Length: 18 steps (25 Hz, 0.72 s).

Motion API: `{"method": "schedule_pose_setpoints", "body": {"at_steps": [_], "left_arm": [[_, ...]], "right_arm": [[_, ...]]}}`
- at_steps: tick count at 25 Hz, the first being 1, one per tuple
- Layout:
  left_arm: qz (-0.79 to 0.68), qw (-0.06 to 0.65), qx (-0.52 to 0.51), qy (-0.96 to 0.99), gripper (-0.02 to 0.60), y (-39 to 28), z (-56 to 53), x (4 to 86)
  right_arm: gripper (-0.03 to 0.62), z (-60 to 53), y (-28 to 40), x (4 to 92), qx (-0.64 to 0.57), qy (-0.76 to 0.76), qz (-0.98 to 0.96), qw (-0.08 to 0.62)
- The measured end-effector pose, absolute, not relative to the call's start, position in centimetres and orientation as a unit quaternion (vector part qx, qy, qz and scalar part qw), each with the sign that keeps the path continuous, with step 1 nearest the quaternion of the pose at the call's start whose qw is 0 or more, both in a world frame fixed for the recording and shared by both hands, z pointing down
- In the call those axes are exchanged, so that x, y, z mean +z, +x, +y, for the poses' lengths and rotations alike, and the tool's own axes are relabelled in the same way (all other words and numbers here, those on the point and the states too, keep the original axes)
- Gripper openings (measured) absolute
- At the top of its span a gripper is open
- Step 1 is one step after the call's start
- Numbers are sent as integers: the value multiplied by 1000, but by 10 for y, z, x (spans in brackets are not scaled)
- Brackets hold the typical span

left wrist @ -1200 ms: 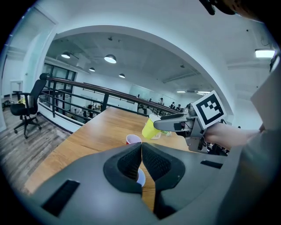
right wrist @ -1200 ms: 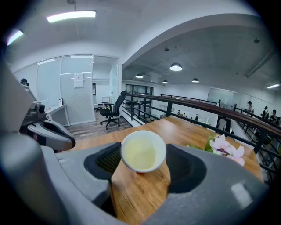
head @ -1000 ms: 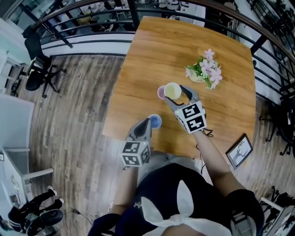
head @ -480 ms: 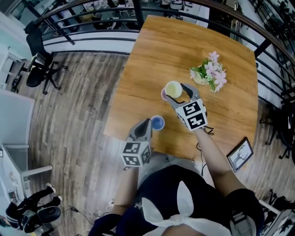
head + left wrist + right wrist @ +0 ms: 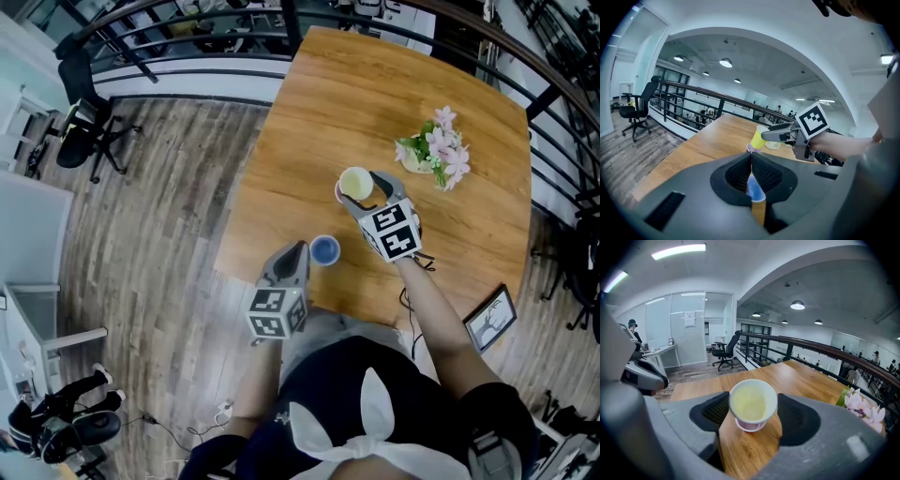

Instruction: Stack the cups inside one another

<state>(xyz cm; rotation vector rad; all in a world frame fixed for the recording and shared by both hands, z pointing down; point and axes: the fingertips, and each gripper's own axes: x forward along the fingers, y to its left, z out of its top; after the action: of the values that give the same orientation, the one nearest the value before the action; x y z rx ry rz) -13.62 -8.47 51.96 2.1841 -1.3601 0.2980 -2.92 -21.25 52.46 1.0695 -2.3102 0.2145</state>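
A wooden counter (image 5: 309, 141) stands on grey plank flooring beside a dark railing (image 5: 187, 37), with an office chair (image 5: 82, 127) off to the left. At the counter's far right sits a bunch of pink flowers (image 5: 436, 148); its holder is mostly covered by the blooms. A framed picture (image 5: 488, 319) lies near the right edge.

The right gripper (image 5: 361, 190) has its jaws spread wide and closed on the yellow cup (image 5: 354, 183), one pad against each side of the cup's wall. The cup is tilted and held right over the pink cup (image 5: 750, 426), which stands on the counter. Only a sliver of pink rim shows under the yellow one, and it is not clear whether the yellow cup's base has already entered the pink cup or hangs just above it.

The left gripper (image 5: 298, 249) rests near the counter's front edge with its jaws pressed together, nothing between them. The blue cup (image 5: 324, 250) stands upright just beside and beyond their tips. In the left gripper view most of it is covered by the jaws, with only part of its blue inside and rim visible below them. The person's arms are partly hidden by the gripper bodies.
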Motion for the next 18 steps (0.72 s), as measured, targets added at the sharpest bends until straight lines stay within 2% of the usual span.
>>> {"method": "schedule_pose_setpoints", "body": {"at_steps": [18], "left_arm": [[-503,288,121,806,18,-141,-92,530]], "right_arm": [[322,-223,-33,561,112,381,-863,312]]}}
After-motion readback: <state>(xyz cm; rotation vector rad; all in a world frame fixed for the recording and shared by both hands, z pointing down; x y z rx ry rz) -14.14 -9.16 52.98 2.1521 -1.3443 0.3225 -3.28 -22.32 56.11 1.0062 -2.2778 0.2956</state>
